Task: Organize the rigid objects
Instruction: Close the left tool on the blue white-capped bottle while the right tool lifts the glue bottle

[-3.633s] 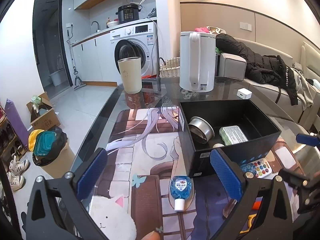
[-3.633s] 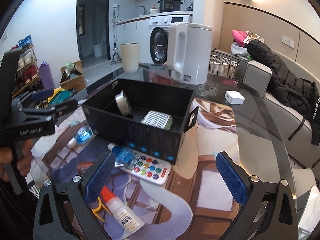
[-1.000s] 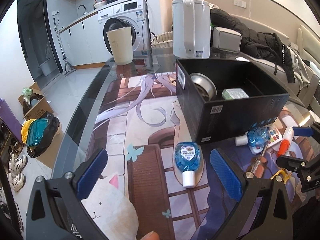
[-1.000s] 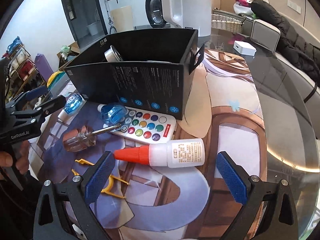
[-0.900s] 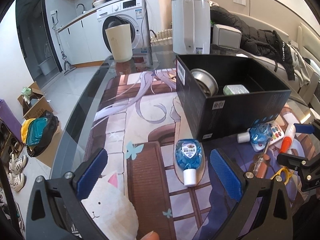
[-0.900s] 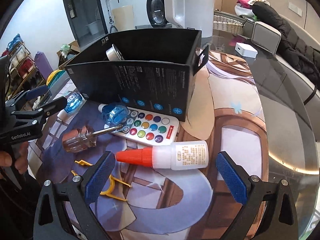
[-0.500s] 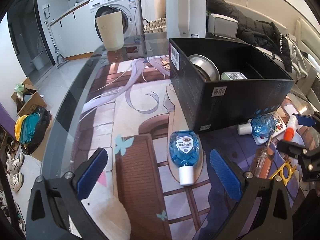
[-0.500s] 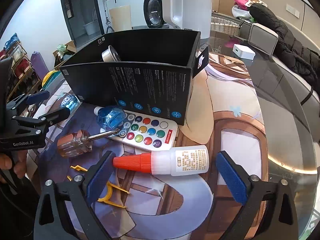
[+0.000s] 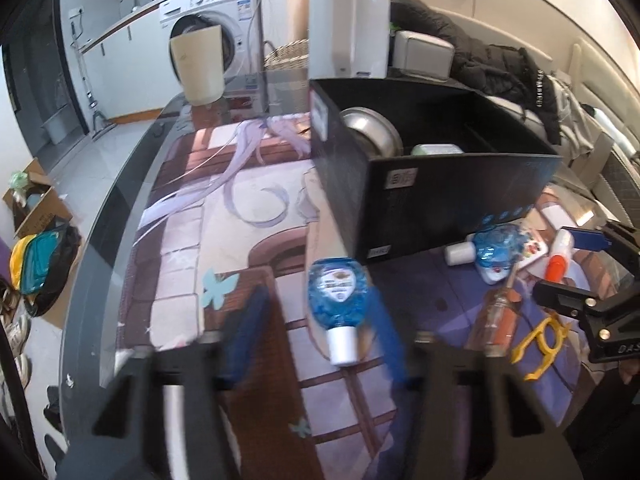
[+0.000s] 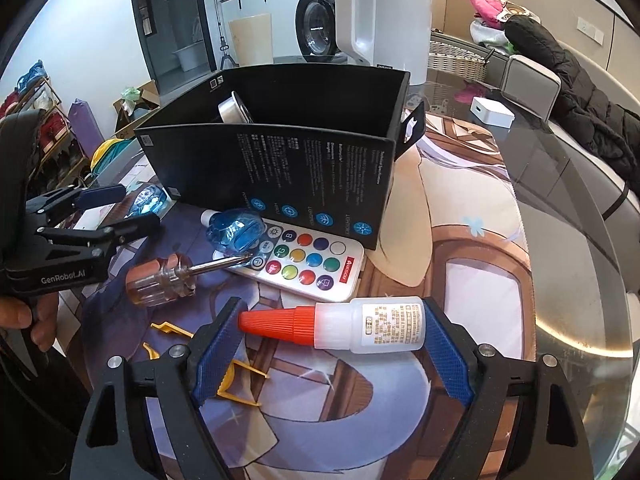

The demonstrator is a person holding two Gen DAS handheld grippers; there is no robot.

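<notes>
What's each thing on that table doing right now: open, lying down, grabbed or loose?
Black box: open-topped, holding a metal bowl.
Glue bottle: capped, lying flat between the right tongs.
Hand-gel bottle: lying flat between the left tongs.
Screwdriver: loose, tip on the remote.

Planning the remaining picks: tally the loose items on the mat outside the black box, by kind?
Blue gel bottles: 2
Glue bottle: 1
Screwdriver: 1
Remote control: 1
Yellow plastic clip: 1
Total: 6
</notes>
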